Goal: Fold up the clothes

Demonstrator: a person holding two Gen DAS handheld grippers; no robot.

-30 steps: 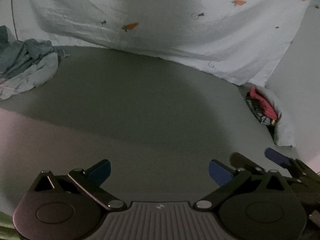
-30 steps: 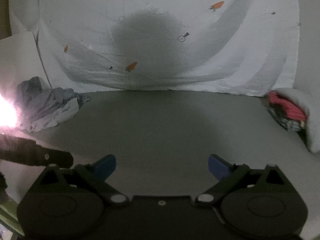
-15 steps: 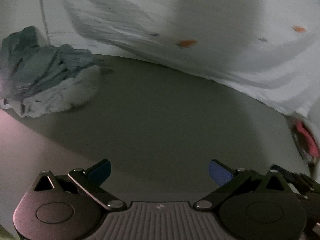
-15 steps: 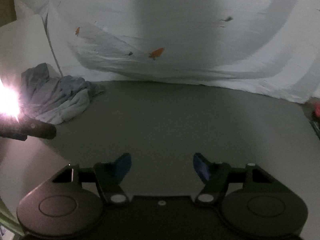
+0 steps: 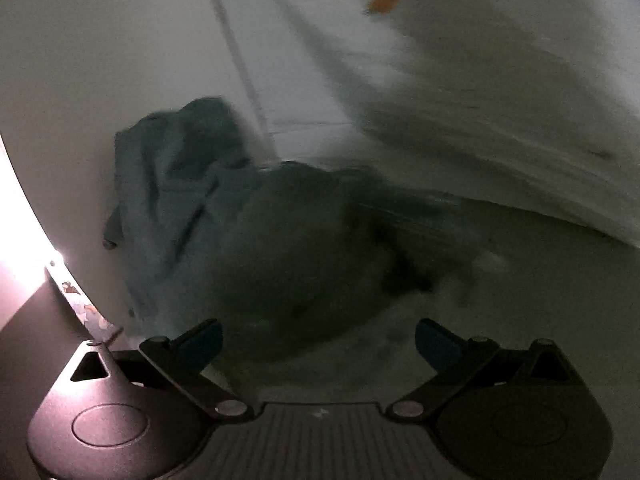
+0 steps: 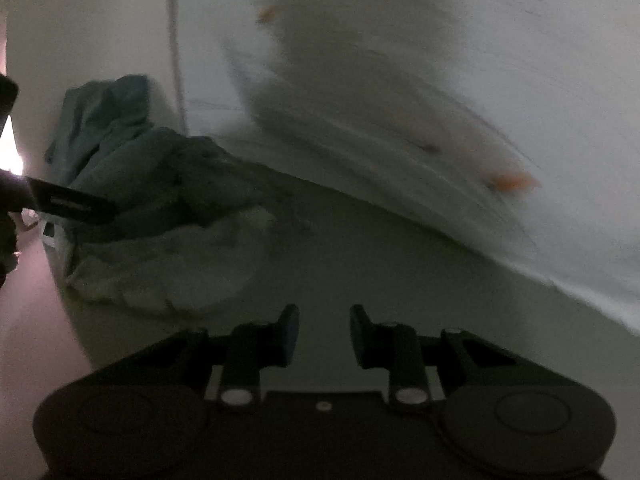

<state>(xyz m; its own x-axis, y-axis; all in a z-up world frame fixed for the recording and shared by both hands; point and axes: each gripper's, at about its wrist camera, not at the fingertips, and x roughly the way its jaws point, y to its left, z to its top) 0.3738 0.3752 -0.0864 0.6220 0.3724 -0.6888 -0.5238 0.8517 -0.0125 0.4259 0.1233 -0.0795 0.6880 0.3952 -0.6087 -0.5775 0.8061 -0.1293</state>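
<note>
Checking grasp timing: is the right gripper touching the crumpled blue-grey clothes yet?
Apart. The right wrist view shows bare surface between the right gripper and the crumpled blue-grey clothes, which lie ahead to its left; nothing sits between its jaws.

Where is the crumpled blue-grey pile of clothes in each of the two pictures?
Left wrist view: the blue-grey clothes pile fills the left-centre, just ahead of the left gripper.
Right wrist view: the same pile sits at the left, well left of the right gripper.
Shared landmark: the white sheet with orange carrot prints, hanging upper right in both.
</note>
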